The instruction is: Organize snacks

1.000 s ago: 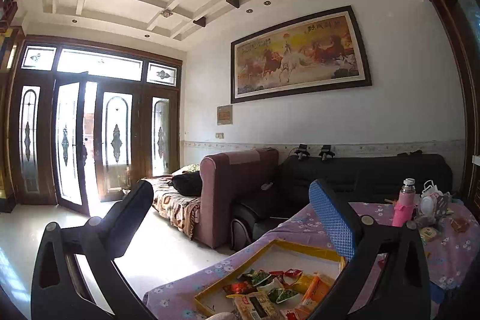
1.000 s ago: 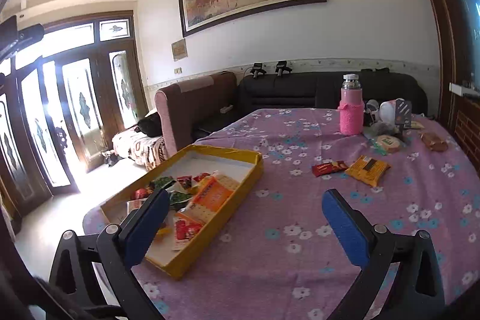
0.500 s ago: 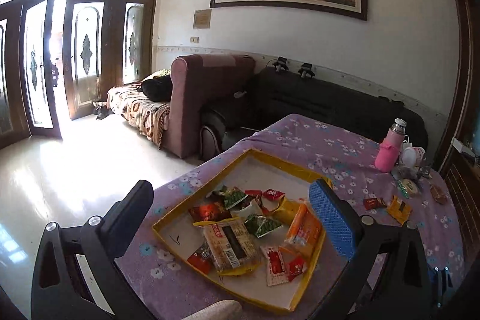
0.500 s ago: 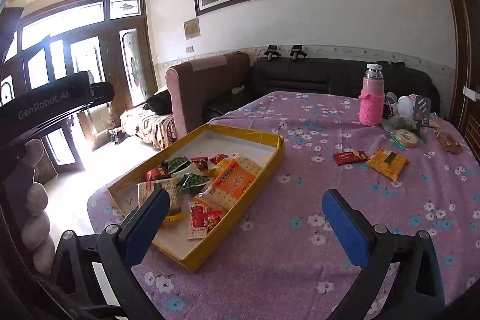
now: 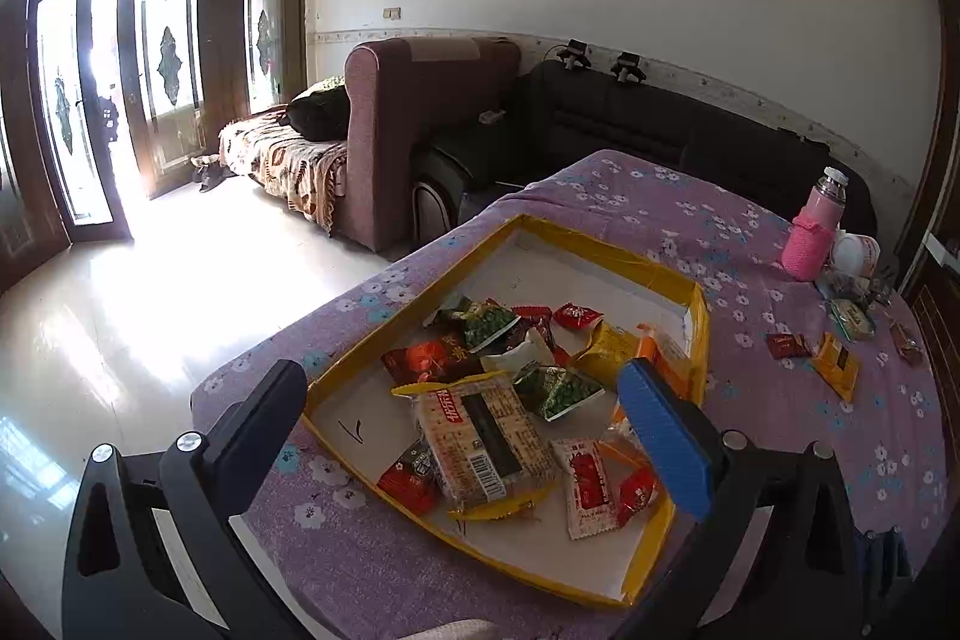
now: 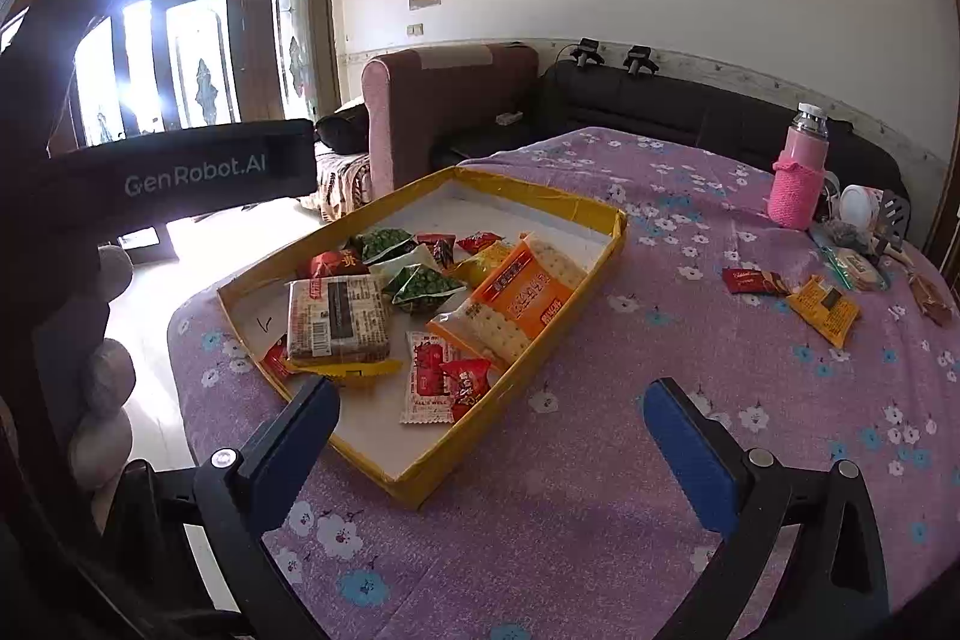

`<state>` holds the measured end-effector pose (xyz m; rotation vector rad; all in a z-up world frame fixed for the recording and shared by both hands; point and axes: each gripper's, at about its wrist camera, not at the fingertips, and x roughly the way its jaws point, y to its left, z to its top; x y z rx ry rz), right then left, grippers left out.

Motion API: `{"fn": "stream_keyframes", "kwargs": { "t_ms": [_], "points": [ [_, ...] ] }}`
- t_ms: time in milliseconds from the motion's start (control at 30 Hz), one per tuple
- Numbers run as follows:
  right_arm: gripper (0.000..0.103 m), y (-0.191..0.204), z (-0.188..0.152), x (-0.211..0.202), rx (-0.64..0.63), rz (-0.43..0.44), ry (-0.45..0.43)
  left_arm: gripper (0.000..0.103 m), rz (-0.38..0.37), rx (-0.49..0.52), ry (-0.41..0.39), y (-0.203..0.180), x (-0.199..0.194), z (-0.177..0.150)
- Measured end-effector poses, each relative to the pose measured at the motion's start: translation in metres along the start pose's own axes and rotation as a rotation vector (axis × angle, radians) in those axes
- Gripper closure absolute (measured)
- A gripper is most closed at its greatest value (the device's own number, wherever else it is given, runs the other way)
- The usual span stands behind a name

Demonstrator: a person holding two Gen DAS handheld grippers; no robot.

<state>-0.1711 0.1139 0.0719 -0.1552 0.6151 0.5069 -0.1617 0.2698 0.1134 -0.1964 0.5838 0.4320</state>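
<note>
Purple flowered cloth covers the table (image 6: 600,520), with sofas and glazed doors behind. Near the table's left edge sits a shallow yellow tray (image 6: 606,244) (image 5: 699,334) holding the snacks: a large cracker pack (image 6: 336,319) (image 5: 483,439) at the near end, an orange biscuit pack (image 6: 516,301) against the right wall, green pea packets (image 6: 423,286) and small red sachets (image 6: 447,379) between them. Two snacks lie loose on the cloth well to the right, a red bar (image 6: 753,280) (image 5: 789,345) and a yellow packet (image 6: 825,310) (image 5: 837,367) just beside it. Farther back stands a pink bottle (image 6: 798,178) (image 5: 813,238). Left gripper (image 5: 462,406) hangs above the tray's near end, jaws spread wide and empty. Right gripper (image 6: 498,430) hovers over the tray's near corner, likewise spread, gripping nothing.
</note>
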Motion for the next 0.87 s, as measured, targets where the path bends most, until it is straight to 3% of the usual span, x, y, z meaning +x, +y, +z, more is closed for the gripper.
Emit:
{"fn": "stream_keyframes", "kwargs": {
  "t_ms": [867],
  "points": [
    [0.001, -0.01, -0.007, 0.01, 0.034, 0.029, 0.042, 0.0, -0.009, 0.013, 0.075, -0.013, 0.013, -0.003]
  ]
}}
